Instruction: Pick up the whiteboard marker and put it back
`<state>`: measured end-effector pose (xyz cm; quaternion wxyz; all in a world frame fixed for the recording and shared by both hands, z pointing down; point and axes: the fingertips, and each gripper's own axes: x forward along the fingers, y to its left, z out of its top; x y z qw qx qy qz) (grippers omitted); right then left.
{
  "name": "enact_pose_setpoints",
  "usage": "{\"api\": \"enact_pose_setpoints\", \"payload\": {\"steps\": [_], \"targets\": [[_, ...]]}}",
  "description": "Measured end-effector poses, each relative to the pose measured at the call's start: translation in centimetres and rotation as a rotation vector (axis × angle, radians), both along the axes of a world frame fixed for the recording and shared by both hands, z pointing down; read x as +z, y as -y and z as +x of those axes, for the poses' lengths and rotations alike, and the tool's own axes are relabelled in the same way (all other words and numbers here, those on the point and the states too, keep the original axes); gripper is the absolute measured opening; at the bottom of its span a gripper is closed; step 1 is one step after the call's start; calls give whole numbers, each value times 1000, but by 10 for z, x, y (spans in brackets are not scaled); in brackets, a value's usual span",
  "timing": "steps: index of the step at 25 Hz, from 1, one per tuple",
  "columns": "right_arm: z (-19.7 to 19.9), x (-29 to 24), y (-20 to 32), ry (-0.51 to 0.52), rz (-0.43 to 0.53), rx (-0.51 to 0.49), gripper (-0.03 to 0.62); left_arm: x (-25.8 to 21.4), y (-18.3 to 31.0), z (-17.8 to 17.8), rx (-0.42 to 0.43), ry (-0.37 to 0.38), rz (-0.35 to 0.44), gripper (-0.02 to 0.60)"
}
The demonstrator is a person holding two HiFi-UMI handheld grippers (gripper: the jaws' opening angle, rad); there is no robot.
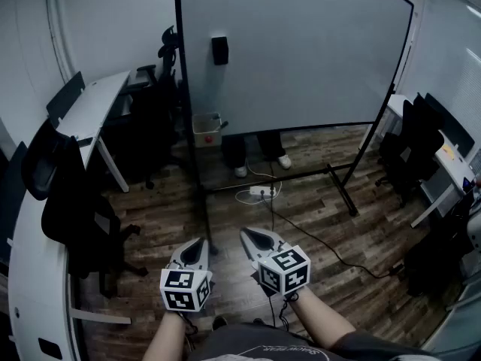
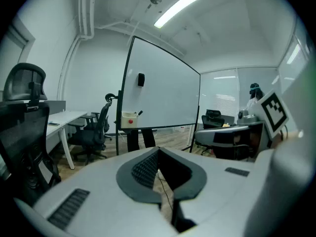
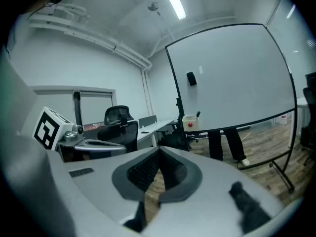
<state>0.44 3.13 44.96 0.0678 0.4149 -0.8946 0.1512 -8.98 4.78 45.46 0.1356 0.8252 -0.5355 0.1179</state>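
Note:
A large whiteboard [image 1: 301, 51] on a wheeled stand faces me across the wooden floor. A small cream box [image 1: 206, 128] with a red dot hangs at its lower left corner. A dark marker [image 2: 140, 113] sticks up out of that box; the right gripper view also shows the marker [image 3: 198, 115]. My left gripper [image 1: 200, 242] and right gripper [image 1: 245, 234] are held low, side by side, well short of the board. Both sets of jaws meet at the tips with nothing between them.
A black eraser [image 1: 219, 50] clings to the board's upper left. A person's legs [image 1: 259, 150] show behind the board. A power strip and cable [image 1: 259, 194] lie by the stand's foot. Office chairs [image 1: 71, 209] and a white desk [image 1: 94, 107] line the left; more chairs [image 1: 409, 153] stand at the right.

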Motion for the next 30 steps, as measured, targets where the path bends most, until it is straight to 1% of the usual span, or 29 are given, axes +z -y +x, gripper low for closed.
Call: {"api": "enact_pose_setpoints", "payload": {"steps": [5,12,15,17,18,21,24,30], "targets": [[-1,-2,1,9,-2,-2,22,1,2,0,-6,-5,-10,13],[11,4,-2,15,-11,-24,21,1,1,9,-29,-2,-17,14],[20,0,-3,88,-19,-28,22,0,-3,18,-42,9,-13,14],[27,2,-4,146,-44,-36,23,0,-7,26,-47,17,-6,14],[32,4,-4,159,-55,-37,23,1,-9,29,-49,20,-3,13],[44,12,-4,153,-68,-45,23,4,-10,37,-68,18,-3,14],[51,11,-7,164,-60,-70,23,6,-10,42,-86,8,-11,14],[69,18,3,159,-59,-55,25,12,-2,59,-76,7,-29,14]]}}
